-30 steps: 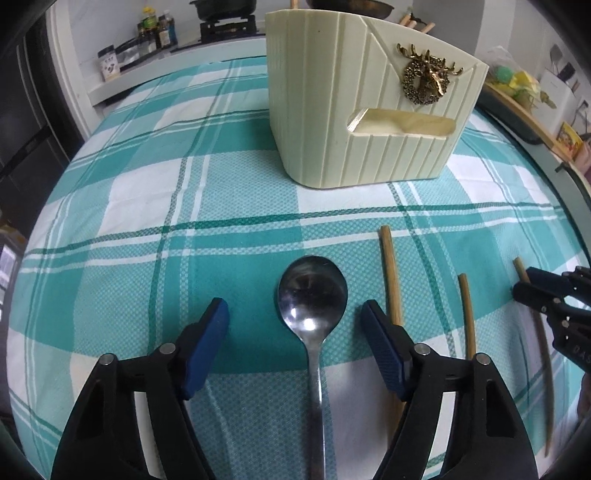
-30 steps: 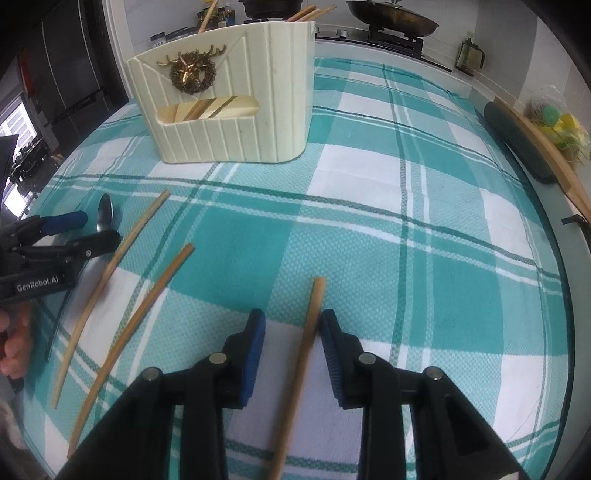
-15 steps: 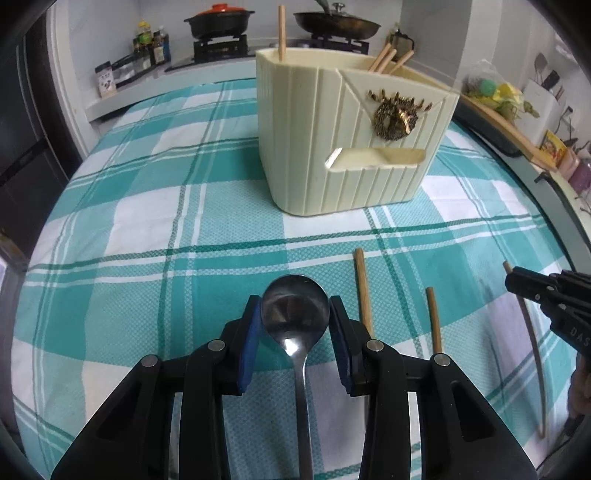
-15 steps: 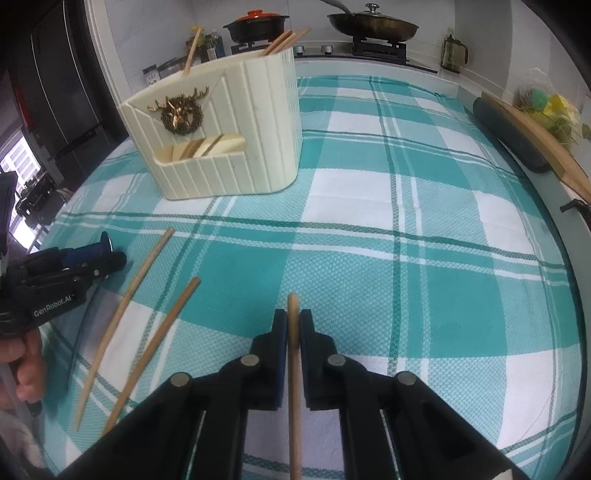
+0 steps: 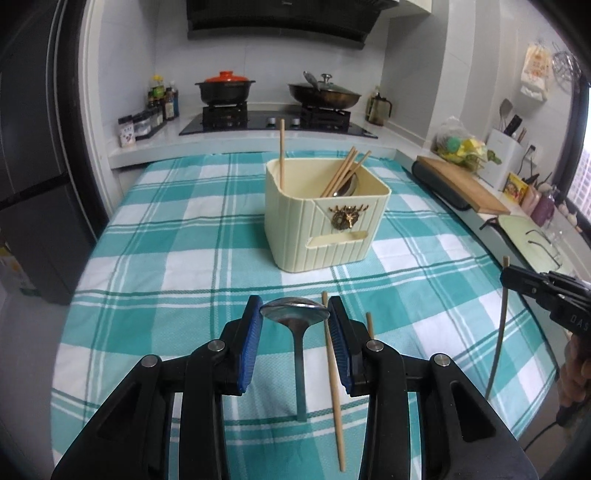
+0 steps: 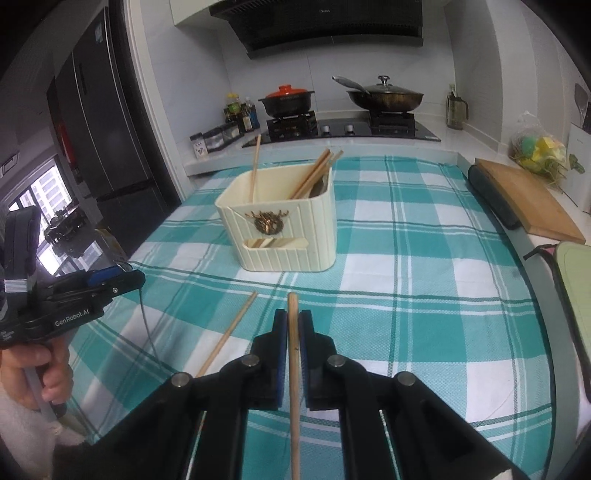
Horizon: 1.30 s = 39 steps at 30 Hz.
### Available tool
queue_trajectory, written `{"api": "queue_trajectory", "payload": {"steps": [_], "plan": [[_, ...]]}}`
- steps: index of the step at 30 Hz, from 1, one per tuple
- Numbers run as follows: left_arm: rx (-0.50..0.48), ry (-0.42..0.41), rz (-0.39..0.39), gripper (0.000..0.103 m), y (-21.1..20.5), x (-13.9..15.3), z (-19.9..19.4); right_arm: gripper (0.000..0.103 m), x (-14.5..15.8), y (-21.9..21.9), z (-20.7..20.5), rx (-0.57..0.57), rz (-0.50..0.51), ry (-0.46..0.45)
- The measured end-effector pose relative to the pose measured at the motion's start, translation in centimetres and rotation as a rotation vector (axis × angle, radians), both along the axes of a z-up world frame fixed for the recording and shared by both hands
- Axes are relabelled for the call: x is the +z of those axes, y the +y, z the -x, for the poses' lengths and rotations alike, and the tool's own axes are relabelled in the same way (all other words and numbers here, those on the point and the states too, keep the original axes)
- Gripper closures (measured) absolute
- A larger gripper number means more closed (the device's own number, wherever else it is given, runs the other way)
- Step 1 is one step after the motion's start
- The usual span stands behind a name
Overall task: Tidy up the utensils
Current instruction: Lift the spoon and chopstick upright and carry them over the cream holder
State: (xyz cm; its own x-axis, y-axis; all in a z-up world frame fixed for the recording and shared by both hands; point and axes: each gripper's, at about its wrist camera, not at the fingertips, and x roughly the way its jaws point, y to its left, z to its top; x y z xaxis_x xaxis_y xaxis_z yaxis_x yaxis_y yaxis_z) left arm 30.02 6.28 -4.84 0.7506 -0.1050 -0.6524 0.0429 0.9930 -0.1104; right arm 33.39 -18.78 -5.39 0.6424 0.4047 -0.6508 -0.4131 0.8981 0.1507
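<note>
Left gripper [image 5: 295, 321]: my jaws pinch the spoon [image 5: 295, 314] by its bowl, handle hanging free.
Right gripper [image 6: 291, 325]: my jaws clamp one chopstick [image 6: 293, 354], nearly shut.
Holder [image 5: 325, 218]: mid-tabletop, open-topped, ready for both.

Home kitchen | gas hob [image 5: 275, 120] with lidded pot [image 5: 225, 88] and wok [image 5: 325, 95] | range hood [image 5: 282, 18] overhead | checked tablecloth [image 5: 166, 236] | tall dark fridge [image 6: 107, 122].
</note>
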Motion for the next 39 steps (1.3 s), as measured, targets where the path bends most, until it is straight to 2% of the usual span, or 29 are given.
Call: {"api": "queue_trajectory", "payload": {"steps": [6, 15, 28, 35, 39], "plan": [[0.004, -0.048, 0.009, 0.067, 0.1, 2.1, 2.1, 0.097, 2.6, -0.2, 3.0, 0.002, -0.025, -0.097], [-0.017, -0.071, 0.035, 0.067, -0.3, 4.3, 3.0, 0.097, 5.4, -0.2, 5.2, -0.004, -0.064, -0.25], [-0.044, -0.085, 0.054, 0.067, 0.0, 7.1, 2.0, 0.097, 7.7, 0.0, 4.1, -0.008, -0.065, -0.311], [-0.051, -0.124, 0.094, 0.067, 0.9, 10.5, -0.4, 0.097, 10.0, 0.7, 1.9, -0.003, -0.056, -0.346], [-0.057, -0.16, 0.089, 0.067, 1.1, 13.3, -2.7, 0.097, 12.0, 1.5, -0.2, -0.003, -0.049, -0.382]]}}
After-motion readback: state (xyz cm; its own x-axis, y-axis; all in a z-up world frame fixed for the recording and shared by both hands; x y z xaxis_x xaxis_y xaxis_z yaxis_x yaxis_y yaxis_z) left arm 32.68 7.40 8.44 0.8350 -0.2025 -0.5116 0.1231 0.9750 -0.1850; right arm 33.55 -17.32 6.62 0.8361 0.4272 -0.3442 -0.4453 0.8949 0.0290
